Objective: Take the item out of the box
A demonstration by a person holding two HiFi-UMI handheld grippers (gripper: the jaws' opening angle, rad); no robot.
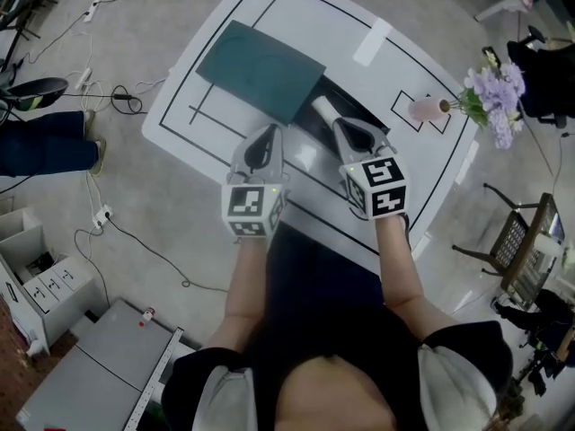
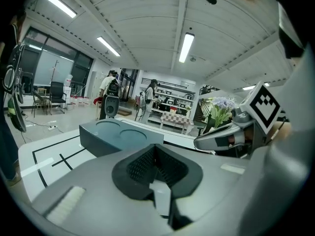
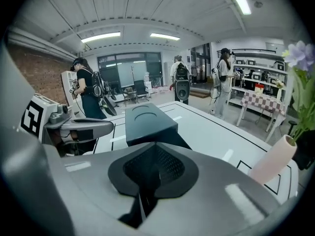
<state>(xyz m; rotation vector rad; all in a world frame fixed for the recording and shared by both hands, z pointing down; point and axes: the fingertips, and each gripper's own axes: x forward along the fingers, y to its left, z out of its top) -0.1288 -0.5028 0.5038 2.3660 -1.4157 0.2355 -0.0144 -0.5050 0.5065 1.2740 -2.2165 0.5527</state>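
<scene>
**Teal box (image 1: 260,72) awaiting approach**

White surface (image 1: 422,164) carries the box on its far half, with its long axis slanting across my reach. The item is hidden, presumably inside. My left tool (image 2: 155,156) and right tool (image 3: 155,154) are both pressed together and empty, short of the box's near edge. The box lies dead ahead of the right tool and ahead-left of the left. Neither looks clearly nearer.

Box (image 1: 260,72) on table (image 1: 305,16), vase (image 1: 429,108) to its right (well apart)
</scene>
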